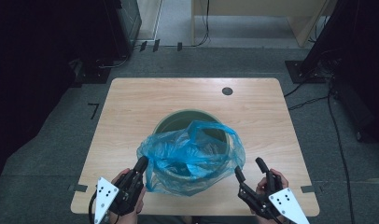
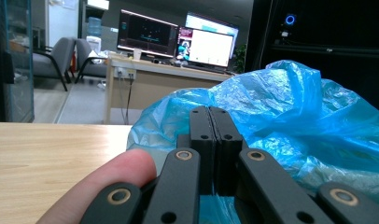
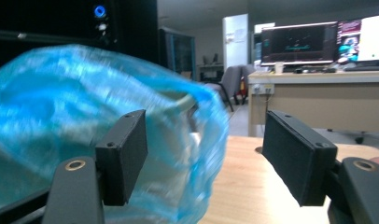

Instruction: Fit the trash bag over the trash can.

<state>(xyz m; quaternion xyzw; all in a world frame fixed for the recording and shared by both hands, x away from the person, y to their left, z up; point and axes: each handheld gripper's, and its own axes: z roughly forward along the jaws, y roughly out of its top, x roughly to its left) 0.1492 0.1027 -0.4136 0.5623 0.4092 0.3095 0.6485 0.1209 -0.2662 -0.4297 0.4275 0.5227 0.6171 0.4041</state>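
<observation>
Left claw (image 1: pixel 142 163) clenched on blue bag (image 1: pixel 192 156) edge over bin (image 1: pixel 178 119); right claw (image 1: pixel 249 168) released, beside the bag.

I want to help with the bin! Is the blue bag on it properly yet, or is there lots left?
Partly done. The blue bag already sits in the green bin, bunched and loose. The left gripper is shut at the bag's near edge; whether it pinches plastic is unclear. The right gripper is open, off the bag. Spreading the bag over the rim remains.
</observation>
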